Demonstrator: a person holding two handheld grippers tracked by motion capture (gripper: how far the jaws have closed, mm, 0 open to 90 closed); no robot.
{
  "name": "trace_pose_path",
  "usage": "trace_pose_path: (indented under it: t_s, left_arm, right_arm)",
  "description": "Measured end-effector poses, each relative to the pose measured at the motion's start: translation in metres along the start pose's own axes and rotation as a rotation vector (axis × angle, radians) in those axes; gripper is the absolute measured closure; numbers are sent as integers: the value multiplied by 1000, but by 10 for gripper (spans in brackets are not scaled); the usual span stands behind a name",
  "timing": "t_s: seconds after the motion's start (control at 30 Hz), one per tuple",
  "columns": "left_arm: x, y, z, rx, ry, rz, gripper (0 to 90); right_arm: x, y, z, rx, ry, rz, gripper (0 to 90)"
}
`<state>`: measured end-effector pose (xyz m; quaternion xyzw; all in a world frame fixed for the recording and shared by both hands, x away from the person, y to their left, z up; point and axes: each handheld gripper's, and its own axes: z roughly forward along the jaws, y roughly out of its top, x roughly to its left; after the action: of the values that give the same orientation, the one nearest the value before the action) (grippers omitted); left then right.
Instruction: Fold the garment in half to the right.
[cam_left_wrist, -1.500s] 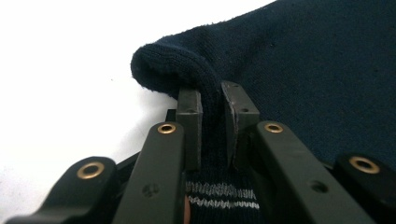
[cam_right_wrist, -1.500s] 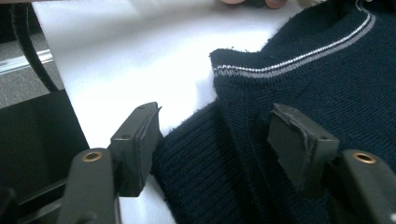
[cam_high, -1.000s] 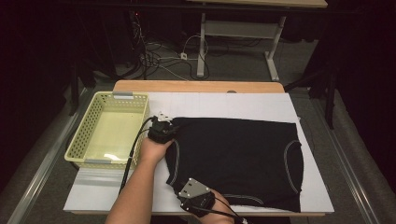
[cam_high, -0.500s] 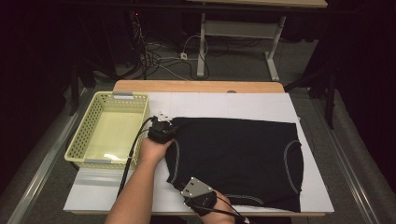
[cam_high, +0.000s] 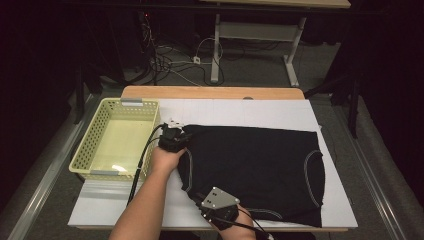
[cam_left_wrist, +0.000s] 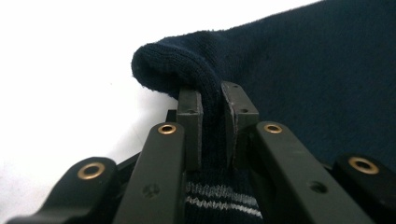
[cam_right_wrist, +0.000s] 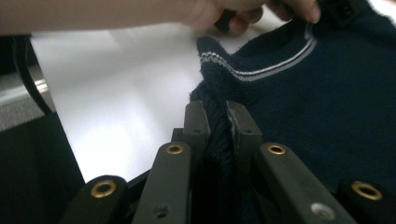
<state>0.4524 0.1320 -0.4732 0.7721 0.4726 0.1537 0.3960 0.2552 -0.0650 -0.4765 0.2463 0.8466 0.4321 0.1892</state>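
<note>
Pinching the dark sweater (cam_high: 250, 167), both grippers are holding its left edge: left gripper (cam_left_wrist: 212, 100) clamping the far corner, right gripper (cam_right_wrist: 217, 116), jaws just closing, clamping the near one. Lying flat on the white board (cam_high: 240, 110), the garment is stretching rightward, long axis across the table, away from the yellow basket (cam_high: 90, 150).

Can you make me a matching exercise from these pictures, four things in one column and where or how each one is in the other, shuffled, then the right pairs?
Things:
1. left gripper
2. right gripper
3. basket
4. sweater

States:
A. yellow, standing at the table's left side
B. shut on the sweater's far left corner, beside the basket
C. dark, spread flat on the white sheet
D. shut on the sweater's near left edge, by the table's front

Pairs: 1-B, 2-D, 3-A, 4-C
</note>
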Motion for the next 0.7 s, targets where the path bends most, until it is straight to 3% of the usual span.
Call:
trace_pose_path:
  t_s: [0.13,0.3,0.7]
  left_arm:
    - [-3,6,-7,-26,7,-13,778]
    - [-14,17,-13,-41,9,5,779]
    - [-59,50,-14,-100,-32,73,779]
  right_arm:
    - [-4,3,-14,-42,-20,7,813]
    - [-8,4,-33,-84,-35,18,811]
    - [-27,-12,-76,-138,-135,65,811]
